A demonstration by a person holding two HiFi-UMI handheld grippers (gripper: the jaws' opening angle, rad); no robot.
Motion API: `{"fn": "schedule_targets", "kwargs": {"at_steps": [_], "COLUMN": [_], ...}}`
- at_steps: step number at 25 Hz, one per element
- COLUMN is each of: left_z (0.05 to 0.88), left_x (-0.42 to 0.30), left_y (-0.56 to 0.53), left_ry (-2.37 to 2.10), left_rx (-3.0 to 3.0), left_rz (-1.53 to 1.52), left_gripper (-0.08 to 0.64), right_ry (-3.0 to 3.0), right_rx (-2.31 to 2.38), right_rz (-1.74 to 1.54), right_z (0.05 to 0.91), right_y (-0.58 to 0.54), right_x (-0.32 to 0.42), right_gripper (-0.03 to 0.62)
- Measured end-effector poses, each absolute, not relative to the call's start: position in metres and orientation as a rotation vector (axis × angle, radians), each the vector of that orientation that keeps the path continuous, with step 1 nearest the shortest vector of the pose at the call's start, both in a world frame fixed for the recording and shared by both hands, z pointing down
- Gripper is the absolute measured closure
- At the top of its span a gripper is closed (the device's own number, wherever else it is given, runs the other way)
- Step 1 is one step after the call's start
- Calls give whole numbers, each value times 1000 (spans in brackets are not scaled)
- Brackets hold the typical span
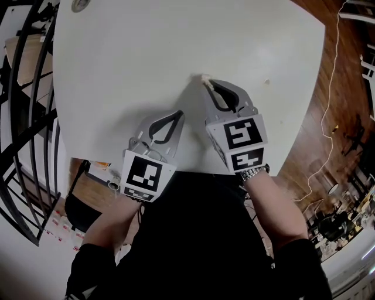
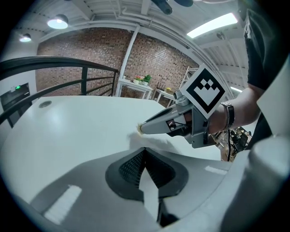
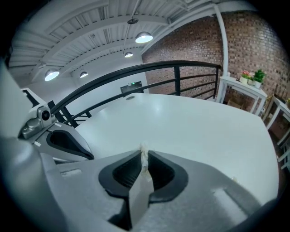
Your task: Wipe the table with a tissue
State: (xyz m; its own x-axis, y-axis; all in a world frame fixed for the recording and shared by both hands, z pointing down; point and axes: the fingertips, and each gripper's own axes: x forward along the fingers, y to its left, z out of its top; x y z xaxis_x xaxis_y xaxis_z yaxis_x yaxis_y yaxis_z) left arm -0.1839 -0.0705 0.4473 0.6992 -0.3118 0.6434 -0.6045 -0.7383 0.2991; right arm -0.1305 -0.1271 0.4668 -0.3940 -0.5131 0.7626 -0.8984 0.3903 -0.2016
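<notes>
Head view: your right tongs (image 1: 206,81) reach out over the white desk (image 1: 176,41), clenched on a small scrap of tissue (image 1: 204,77) that sticks out just past their tips. Whether the tissue touches the desk top cannot be told from here. The right gripper view shows the same grasp: the two sides are pressed together with a thin, frayed strip of tissue pinched between them.

Your left tongs (image 1: 179,114) sit nearer to you and to the left of the right ones, close beside them. The left gripper view shows them clenched with nothing in them, pointing at the side of the right tongs.

The right cube (image 1: 241,139) and the left cube (image 1: 143,174) carry only black-and-white square marker patterns, with no words that can be read. A metal watch (image 1: 253,173) sits on your right wrist.

A small pale crumb (image 1: 267,81) lies on the desk to the right of the right tongs, apart from them. A round disc (image 1: 80,4) sits at the desk's far left corner. A black railing (image 1: 29,117) runs along the left side of the desk.
</notes>
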Motion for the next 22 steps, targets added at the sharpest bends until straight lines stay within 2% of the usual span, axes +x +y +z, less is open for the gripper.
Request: {"fn": "schedule_targets", "kwargs": {"at_steps": [22], "left_z": [424], "left_x": [-88], "left_y": [-28], "left_ry": [-678], "left_rx": [2477], "left_rz": [787], "left_gripper": [543], "right_ry": [-2000], "right_rx": [1325], "right_rz": [818], "right_z": [454], "right_y": [-85], "right_x": [-13], "right_gripper": [557]}}
